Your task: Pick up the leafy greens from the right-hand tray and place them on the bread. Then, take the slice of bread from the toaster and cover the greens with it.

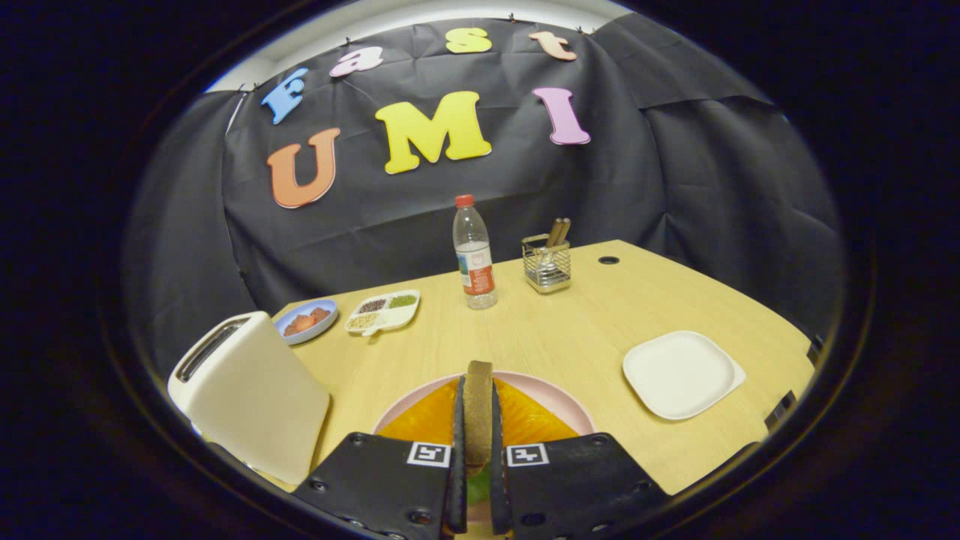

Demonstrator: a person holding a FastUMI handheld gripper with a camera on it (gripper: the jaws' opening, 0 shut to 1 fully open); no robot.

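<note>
both tongs (477, 450) clamp upright bread slice (478, 409) (edge-on).

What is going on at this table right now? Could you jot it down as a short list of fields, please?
gripper: fingers shut on the bread slice, held on edge between them
below it: pink plate with an orange-yellow layer; a bit of green low between the fingers
toaster: cream, left of the plate
white tray: right of the plate
far side: water bottle, wire holder, divided dish, blue plate
stage: slice over the plate, not yet laid down
</note>
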